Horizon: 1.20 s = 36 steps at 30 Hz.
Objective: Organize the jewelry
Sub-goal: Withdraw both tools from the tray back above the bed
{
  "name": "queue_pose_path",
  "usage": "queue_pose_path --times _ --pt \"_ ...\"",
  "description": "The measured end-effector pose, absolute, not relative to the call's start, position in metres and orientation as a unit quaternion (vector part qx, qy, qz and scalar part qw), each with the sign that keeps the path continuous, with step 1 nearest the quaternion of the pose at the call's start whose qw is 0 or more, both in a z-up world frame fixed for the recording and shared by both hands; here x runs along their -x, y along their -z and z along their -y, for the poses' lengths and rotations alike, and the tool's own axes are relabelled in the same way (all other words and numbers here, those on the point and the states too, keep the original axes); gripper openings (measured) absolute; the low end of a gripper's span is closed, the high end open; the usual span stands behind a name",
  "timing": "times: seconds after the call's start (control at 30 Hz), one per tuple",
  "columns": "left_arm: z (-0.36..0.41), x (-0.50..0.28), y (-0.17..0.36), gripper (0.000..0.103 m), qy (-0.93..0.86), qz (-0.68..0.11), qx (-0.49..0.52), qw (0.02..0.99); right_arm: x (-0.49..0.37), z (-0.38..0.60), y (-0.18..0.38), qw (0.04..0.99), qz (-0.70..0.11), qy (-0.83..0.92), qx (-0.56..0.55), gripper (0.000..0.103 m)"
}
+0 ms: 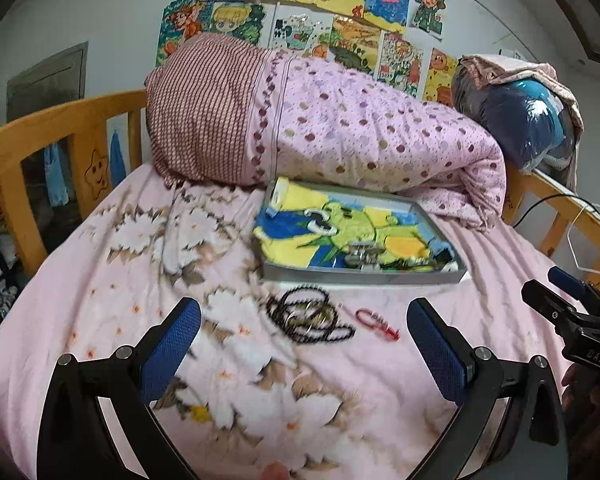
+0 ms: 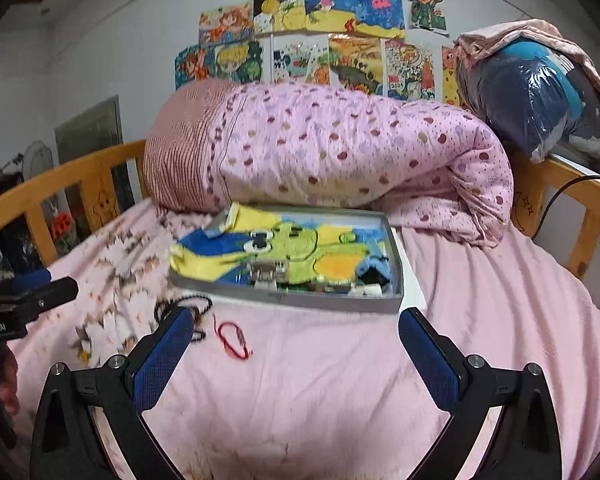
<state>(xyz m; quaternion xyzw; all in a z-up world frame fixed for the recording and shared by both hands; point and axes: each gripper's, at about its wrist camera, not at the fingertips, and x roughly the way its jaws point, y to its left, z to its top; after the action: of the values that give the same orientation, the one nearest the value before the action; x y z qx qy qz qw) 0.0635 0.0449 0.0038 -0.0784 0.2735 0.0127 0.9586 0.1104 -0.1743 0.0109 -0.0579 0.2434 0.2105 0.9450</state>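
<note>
A grey tray [image 1: 364,278] lined with a colourful cartoon picture lies on the pink bed and holds a small heap of jewelry [image 1: 362,254] at its near side. It also shows in the right wrist view [image 2: 292,300]. A black bead necklace with rings [image 1: 310,318] and a red string bracelet [image 1: 378,322] lie on the sheet in front of it. The bracelet [image 2: 232,338] also shows in the right wrist view, with the beads [image 2: 188,306] partly hidden behind a finger. My left gripper [image 1: 304,344] is open and empty just short of the beads. My right gripper [image 2: 292,344] is open and empty, right of the bracelet.
A rolled pink dotted quilt [image 1: 340,128] lies behind the tray. A wooden bed rail [image 1: 40,136] runs along the left and right. A blue plastic-wrapped bundle [image 1: 528,120] sits at the back right. A cable [image 2: 560,196] hangs over the right rail. Drawings [image 2: 320,32] cover the wall.
</note>
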Motion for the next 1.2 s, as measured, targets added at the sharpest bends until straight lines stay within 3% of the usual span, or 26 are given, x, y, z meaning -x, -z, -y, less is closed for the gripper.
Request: queue_pose_path --times 1.2 --pt "-0.055 -0.072 0.042 0.101 -0.063 -0.354 0.046 0.932 -0.133 0.169 0.035 0.915 -0.335 -0.219 0.047 0.103"
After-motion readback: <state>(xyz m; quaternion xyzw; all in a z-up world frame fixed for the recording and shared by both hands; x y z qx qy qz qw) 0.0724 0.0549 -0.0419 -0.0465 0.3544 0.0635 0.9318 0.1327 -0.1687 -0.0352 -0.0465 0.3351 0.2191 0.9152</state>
